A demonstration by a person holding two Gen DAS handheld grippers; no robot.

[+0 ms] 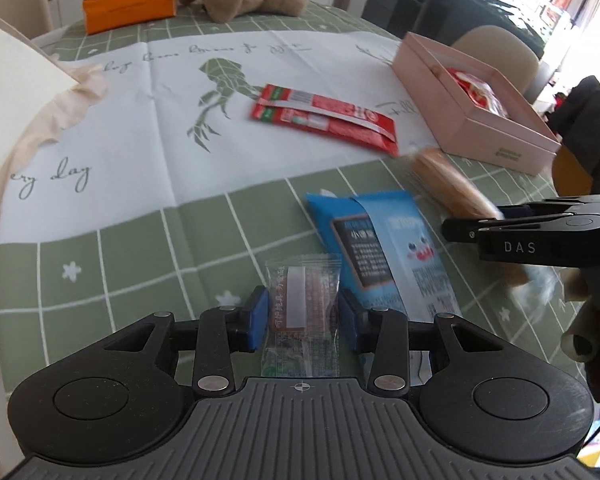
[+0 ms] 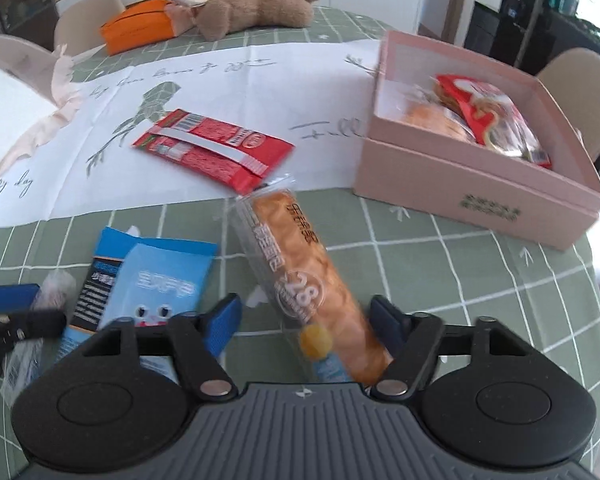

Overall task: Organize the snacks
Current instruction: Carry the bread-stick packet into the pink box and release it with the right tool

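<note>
Organizing snacks into the pink box [image 2: 476, 196], which is set open at the right edge of the tabletop [image 2: 480, 280] and already carries a red packet [image 2: 496, 120]; the right gripper [image 2: 306, 320] is shown with an orange biscuit pack [image 2: 304, 280] lengthwise between its jaws, the right pad touching, the left pad apart, so no firm grip can be told; the left gripper [image 1: 303, 316] is closed on a small clear-wrapped sweet [image 1: 302, 300] near the front edge, presumably for carrying boxward; a blue pouch [image 1: 380, 248] lies just beside it; a red sachet [image 1: 324, 116] lies mid-table, unsorted.
</note>
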